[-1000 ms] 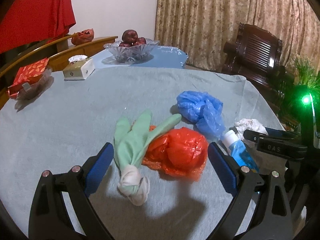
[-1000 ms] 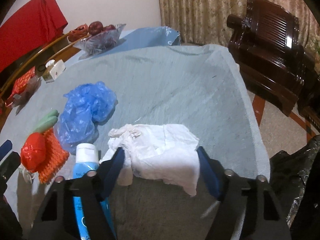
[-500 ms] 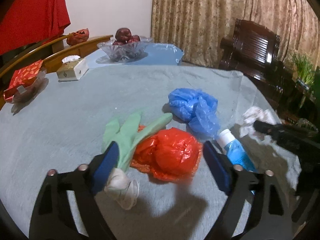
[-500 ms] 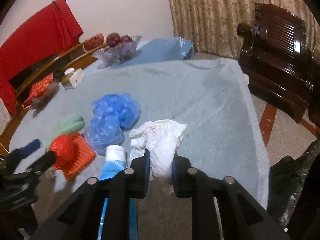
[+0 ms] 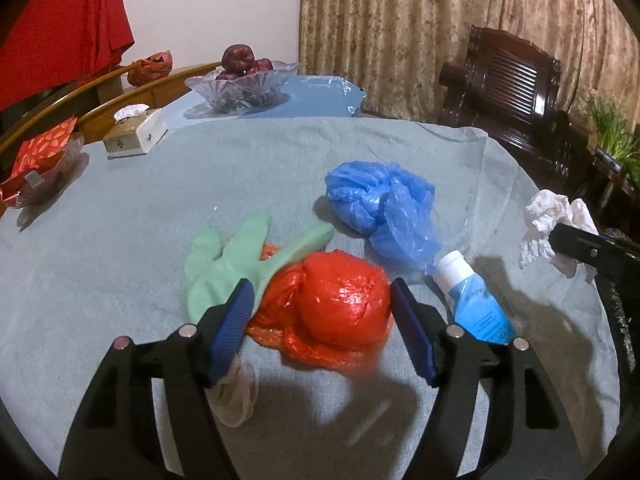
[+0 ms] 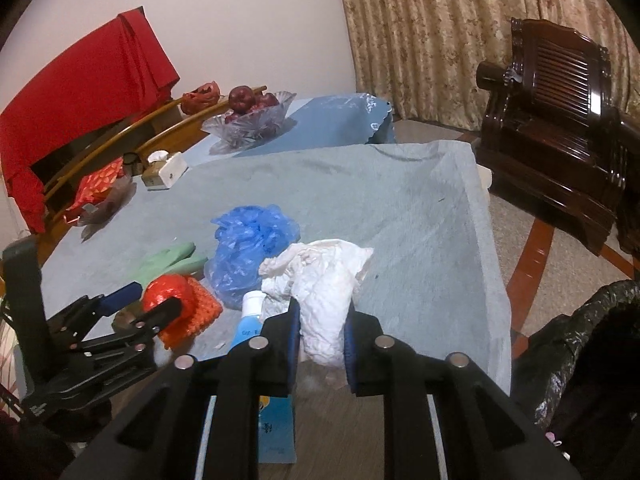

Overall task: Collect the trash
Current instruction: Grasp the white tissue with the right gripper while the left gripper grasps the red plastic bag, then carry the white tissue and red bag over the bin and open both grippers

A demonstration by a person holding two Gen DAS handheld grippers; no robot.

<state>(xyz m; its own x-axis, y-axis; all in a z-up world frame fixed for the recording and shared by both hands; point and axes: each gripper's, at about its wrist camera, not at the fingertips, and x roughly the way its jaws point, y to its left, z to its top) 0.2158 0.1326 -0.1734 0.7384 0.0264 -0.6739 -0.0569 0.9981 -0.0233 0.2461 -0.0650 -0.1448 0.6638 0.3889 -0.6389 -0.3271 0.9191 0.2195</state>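
Observation:
A crumpled red plastic bag (image 5: pixel 344 304) lies on the grey-blue tablecloth (image 5: pixel 160 208). My left gripper (image 5: pixel 320 292) has it between its jaws, which are closing; the blue pads (image 5: pixel 232 324) stand just beside it. A green glove (image 5: pixel 236 256) lies partly under the left finger. Behind them are a blue plastic bag (image 5: pixel 380 204) and a blue tube with a white cap (image 5: pixel 472 292). My right gripper (image 6: pixel 322 316) is shut on a crumpled white paper wad (image 6: pixel 320 280), held above the table's near edge. The wad (image 5: pixel 552 212) also shows in the left wrist view.
A black-lined trash bin (image 6: pixel 592 340) stands on the floor at the lower right. At the back of the table are a glass fruit bowl (image 5: pixel 244 84), a tissue box (image 5: pixel 136 136) and a red packet (image 5: pixel 40 156). A dark wooden chair (image 6: pixel 560 128) stands beyond the table.
The right gripper's jaws closed on the white paper wad and lifted it off the table. The left gripper's jaws narrowed around the red bag and edged closer to it.

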